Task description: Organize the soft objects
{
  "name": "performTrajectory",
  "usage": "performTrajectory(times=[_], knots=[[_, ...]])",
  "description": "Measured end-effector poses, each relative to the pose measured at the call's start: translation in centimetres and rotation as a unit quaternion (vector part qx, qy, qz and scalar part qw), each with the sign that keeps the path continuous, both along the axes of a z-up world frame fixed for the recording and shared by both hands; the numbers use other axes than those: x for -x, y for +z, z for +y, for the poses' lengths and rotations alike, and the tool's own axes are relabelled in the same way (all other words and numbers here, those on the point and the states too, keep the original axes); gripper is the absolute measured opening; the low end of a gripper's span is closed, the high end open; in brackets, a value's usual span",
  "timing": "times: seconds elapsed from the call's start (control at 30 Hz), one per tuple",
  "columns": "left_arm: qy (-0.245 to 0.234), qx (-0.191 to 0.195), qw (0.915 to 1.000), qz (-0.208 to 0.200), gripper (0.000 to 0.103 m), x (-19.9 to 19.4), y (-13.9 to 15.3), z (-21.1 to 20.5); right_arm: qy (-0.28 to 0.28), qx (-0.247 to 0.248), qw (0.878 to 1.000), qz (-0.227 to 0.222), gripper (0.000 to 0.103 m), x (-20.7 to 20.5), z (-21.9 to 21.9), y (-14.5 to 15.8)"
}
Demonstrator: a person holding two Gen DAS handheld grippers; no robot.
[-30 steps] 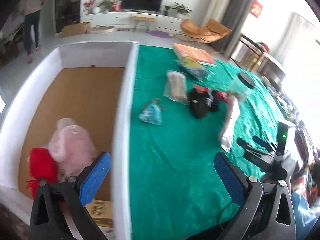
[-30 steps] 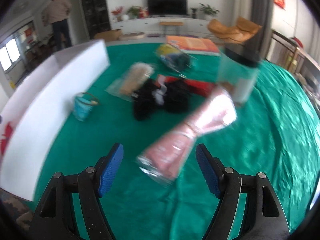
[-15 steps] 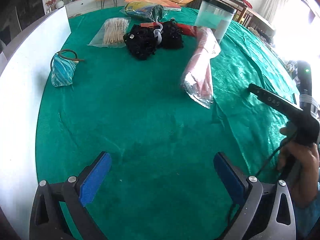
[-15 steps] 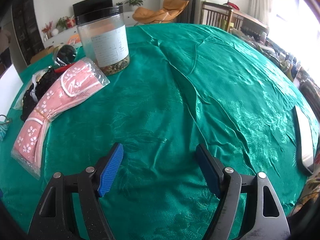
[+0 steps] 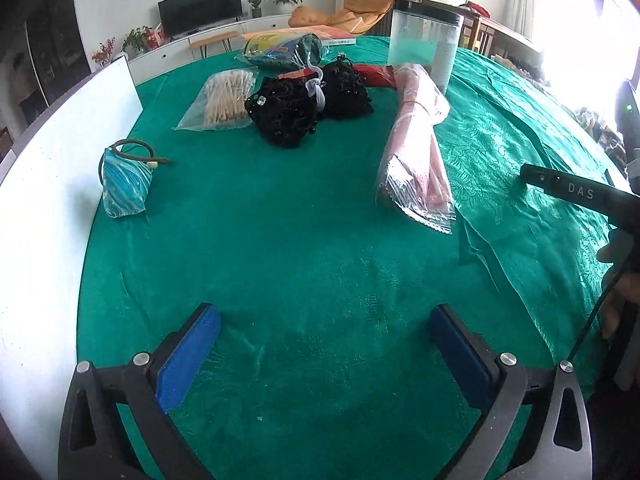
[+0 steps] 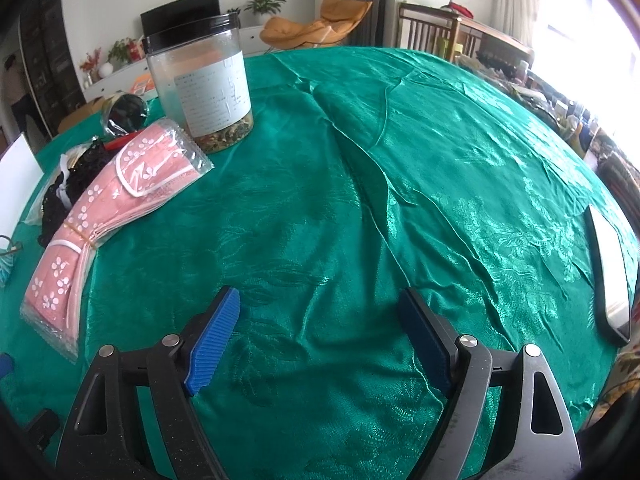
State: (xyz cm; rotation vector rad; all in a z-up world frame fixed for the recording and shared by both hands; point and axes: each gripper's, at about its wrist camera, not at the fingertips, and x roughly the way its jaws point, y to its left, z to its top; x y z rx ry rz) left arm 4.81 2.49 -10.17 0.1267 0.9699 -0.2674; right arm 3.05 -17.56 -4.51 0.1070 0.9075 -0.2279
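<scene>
White board [image 5: 52, 200] walls off the left edge of the green cloth [image 5: 320, 264], and just beside it lies a small blue striped pouch [image 5: 124, 184]. Further along sit a clear bag of pale sticks [image 5: 224, 100], a black lacy heap [image 5: 308, 100], then a pink flowered bundle in clear wrap [image 5: 420, 152] with a tall dark-lidded jar [image 5: 424, 48] behind it. All these soft things lie out on the cloth, none yet picked up.

Down low, the left gripper [image 5: 320, 344] hangs wide with only bare cloth between its blue pads. The right gripper [image 6: 320, 332] is spreading wider, also with nothing in it.

The pink bundle looks slippery in its wrap, so I reckon a pinch on the film alone could let it slide out. Its far end lies close to the jar, and a careless drag might tip that over. Low pads could also snag the wrinkled cloth.
</scene>
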Motion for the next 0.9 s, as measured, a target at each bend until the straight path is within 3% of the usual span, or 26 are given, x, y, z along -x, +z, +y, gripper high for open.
performTrajectory(times=[0.9], knots=[[0.003,0.001,1.0,-0.008,0.103,0.02,-0.06,-0.13,0.0,0.0,1.0,0.0,0.085,0.1,0.03,0.09]])
